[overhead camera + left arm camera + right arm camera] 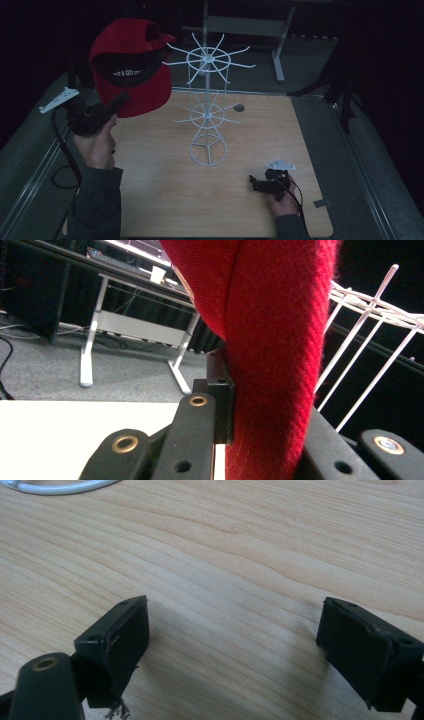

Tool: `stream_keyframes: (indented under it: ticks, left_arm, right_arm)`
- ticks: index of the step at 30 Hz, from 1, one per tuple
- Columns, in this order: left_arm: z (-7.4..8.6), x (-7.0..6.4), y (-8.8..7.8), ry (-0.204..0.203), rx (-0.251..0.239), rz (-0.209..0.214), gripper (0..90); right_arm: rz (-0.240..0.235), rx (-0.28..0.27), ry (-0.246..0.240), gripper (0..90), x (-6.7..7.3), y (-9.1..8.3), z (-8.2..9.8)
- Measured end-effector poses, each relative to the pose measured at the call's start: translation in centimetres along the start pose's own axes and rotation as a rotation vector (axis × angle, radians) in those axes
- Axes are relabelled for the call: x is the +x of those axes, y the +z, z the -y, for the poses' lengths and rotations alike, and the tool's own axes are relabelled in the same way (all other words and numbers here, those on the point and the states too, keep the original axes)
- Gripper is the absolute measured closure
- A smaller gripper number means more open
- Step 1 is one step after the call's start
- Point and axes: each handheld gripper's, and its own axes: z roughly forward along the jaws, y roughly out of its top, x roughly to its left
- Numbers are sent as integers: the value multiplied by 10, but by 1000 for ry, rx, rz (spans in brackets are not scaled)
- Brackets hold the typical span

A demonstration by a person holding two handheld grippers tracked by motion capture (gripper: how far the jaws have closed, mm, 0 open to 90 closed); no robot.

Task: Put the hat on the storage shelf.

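Above the desk's point(165, 200) left edge, my left gripper point(117, 101) clamps the red cap point(131, 67) beside the rack point(207, 107) — hanging it comes next; my right gripper point(256, 182) rests, jaws released.

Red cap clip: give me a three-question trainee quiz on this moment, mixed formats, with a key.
1. True or false: the left claw is shut on the red cap.
2. Multiple choice: where does the right claw sit? A) hooked on the white wire rack; B) low over the bare wooden table with nothing between its jaws; C) gripping the cap's brim.
3. Fill in: in the high view, the cap is held up to the ____ of the rack's top ring of prongs.

Key
1. True: red fabric is pinched between the jaws in the left gripper view.
2. B: the jaws stand wide apart.
3. Left.
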Motion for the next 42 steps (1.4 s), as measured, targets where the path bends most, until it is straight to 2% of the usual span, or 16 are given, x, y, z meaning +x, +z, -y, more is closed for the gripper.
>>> stream_keyframes:
  ticks: [10, 18, 24, 30, 42]
  left_arm:
    - [0, -8, 4, 19, -15, 26, 852]
    - [-4, -11, 3, 26, -42, 28, 852]
    - [-1, -12, 4, 46, -30, 46, 852]
    - [2, -14, 6, 49, -25, 51, 852]
    - [22, -4, 7, 9, -10, 57, 851]
  right_arm:
    - [0, 0, -1, 134, 0, 0, 0]
    - [0, 1, 0, 134, 0, 0, 0]
    - [0, 1, 0, 134, 0, 0, 0]
    - [0, 1, 0, 134, 0, 0, 0]
    - [0, 0, 0, 134, 0, 0, 0]
